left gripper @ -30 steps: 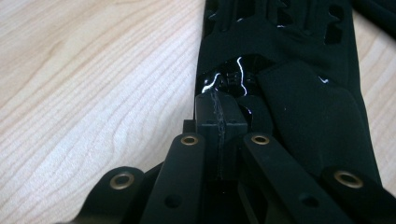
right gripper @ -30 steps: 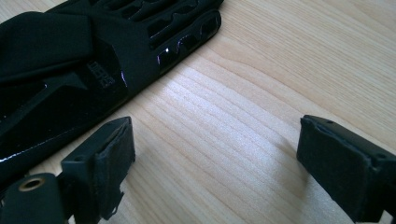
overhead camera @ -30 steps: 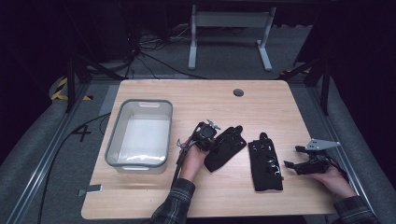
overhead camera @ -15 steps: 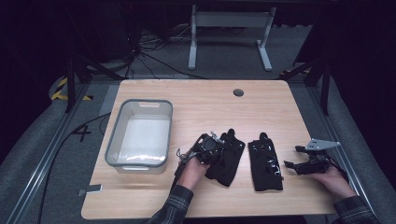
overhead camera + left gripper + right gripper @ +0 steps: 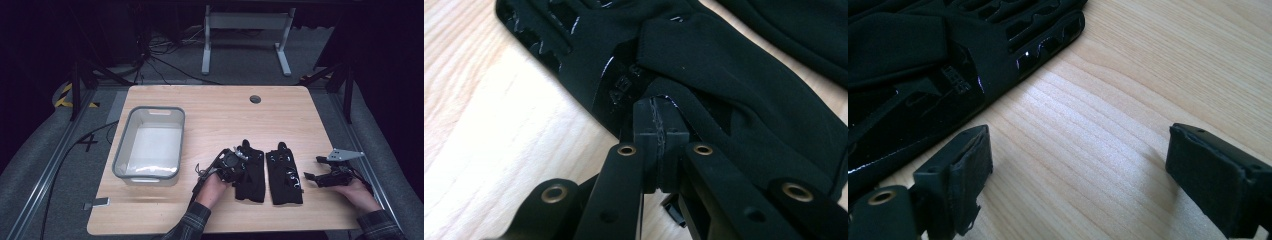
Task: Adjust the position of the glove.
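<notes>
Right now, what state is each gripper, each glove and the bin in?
Left gripper: shut on the left glove's edge.
Right gripper: open, holding nothing, beside the right glove.
Left glove: flat on the table, pinched by the left gripper.
Right glove: flat on the table, untouched.
Bin: upright, looks empty.

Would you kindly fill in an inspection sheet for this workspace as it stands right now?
Surface: wooden table, with a round cable hole near the far edge.
Job's things: two black gloves side by side, left glove and right glove, both flat on the table.
Clutter: grey plastic bin to the left, apart from the gloves; nothing seen inside.
Grippers: left gripper shut on the left glove's edge; right gripper open above bare wood beside the right glove.
Cables: black cables on the floor beyond the table.
Surroundings: grey metal stand behind, dark floor.
</notes>
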A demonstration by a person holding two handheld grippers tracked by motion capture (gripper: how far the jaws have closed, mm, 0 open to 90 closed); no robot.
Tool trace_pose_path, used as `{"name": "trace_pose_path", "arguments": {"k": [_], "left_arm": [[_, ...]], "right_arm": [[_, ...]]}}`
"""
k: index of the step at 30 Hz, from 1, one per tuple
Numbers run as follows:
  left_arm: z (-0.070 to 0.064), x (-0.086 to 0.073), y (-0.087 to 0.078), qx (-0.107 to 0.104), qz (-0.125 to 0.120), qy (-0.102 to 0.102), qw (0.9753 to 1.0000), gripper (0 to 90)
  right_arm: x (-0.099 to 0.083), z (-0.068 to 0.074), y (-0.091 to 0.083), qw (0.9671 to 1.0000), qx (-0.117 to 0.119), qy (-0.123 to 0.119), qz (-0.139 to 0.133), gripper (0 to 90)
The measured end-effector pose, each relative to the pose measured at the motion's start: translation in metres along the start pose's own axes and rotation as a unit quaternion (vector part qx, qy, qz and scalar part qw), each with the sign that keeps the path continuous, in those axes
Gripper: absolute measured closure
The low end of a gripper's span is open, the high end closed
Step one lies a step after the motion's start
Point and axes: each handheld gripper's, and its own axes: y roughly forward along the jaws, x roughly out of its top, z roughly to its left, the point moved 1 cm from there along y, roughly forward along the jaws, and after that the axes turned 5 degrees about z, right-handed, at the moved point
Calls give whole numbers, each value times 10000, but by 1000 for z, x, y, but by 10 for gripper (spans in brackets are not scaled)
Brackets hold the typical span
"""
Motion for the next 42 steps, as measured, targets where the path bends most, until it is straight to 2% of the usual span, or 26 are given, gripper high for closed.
{"name": "trace_pose_path", "arguments": {"k": [3, 8, 10, 12, 14, 21, 26, 31, 36, 38, 42], "left_arm": [[-5, 2, 2, -90, 20, 77, 9999, 894], [-8, 3, 3, -116, 14, 111, 9999, 886], [-7, 3, 2, -137, -8, 108, 9998, 843], [-6, 3, 0, -50, -39, 97, 9999, 817], [-3, 3, -3, 17, -102, 30, 9999, 736], [12, 1, -7, 38, -427, -311, 9986, 616], [17, 5, -1, 84, -547, -410, 9976, 602], [17, 8, 7, 176, -477, -417, 9978, 575], [14, 9, 12, 287, -370, -342, 9983, 590], [11, 10, 12, 303, -317, -298, 9986, 634], [8, 12, 13, 292, -284, -342, 9986, 743]], "right_arm": [[0, 0, 0, 10000, 0, 0, 0, 116], [0, 0, 0, 10000, 0, -1, 0, 116], [0, 0, 0, 10000, 0, 0, 1, 116], [0, 0, 0, 10000, 0, 0, 0, 116], [0, 0, 0, 10000, 3, -6, 1, 116], [0, 0, 0, 10000, 24, -34, -1, 116], [0, 0, 0, 10000, 24, -33, -1, 116], [0, 0, 0, 10000, 25, -33, -2, 116], [0, 0, 0, 10000, 24, -33, -1, 116], [0, 0, 0, 10000, 24, -34, -2, 116], [0, 0, 0, 10000, 27, -40, -3, 120]]}}
